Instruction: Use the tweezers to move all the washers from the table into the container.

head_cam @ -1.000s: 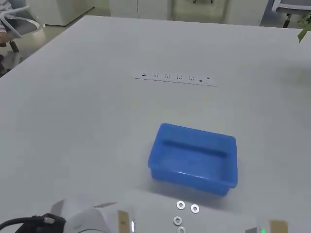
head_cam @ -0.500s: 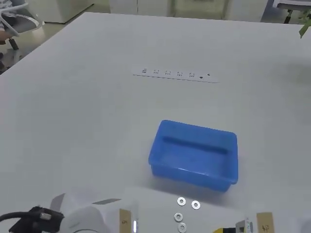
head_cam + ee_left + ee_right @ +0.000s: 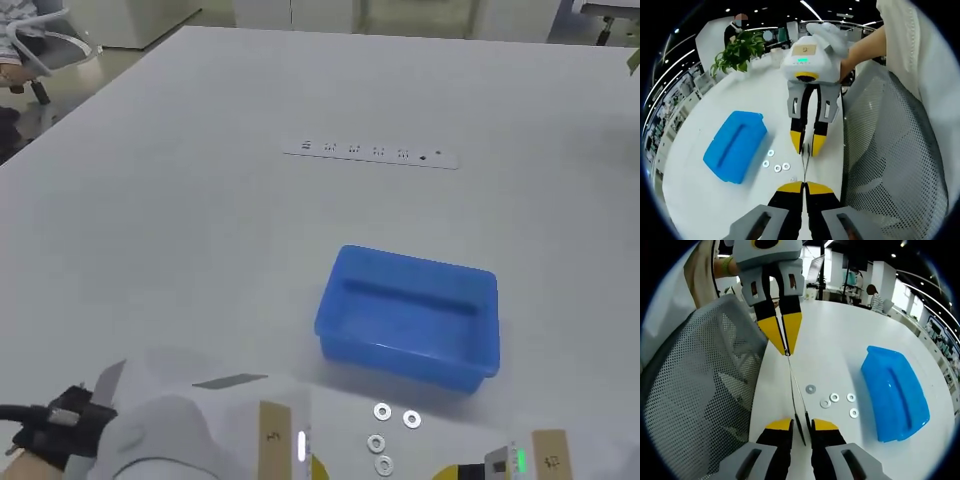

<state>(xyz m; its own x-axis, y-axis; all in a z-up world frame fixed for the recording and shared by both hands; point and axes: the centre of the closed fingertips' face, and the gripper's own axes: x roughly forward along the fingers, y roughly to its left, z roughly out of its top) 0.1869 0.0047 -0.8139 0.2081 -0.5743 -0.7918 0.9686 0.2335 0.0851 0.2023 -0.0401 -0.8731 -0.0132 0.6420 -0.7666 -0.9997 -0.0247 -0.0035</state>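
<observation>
Thin metal tweezers (image 3: 796, 390) span the gap between my two grippers, which face each other tip to tip. My right gripper (image 3: 801, 423) is shut on the end where the tweezers' arms spread. The other end is pinched in my left gripper (image 3: 803, 184), which is also shut. In the left gripper view the right gripper (image 3: 807, 146) points toward me from above. Several small silver washers (image 3: 382, 411) lie on the white table just in front of the blue container (image 3: 410, 315). These washers (image 3: 834, 397) sit to the right of the tweezers, untouched.
A flush power strip (image 3: 370, 153) lies in the table beyond the container. A grey mesh chair back (image 3: 890, 165) stands close behind the grippers at the table's near edge. A potted plant (image 3: 737, 52) stands at the far side.
The head camera has shifted a little. Both grippers' housings have come further up into the bottom of the head view. Container and washers lie where they were.
</observation>
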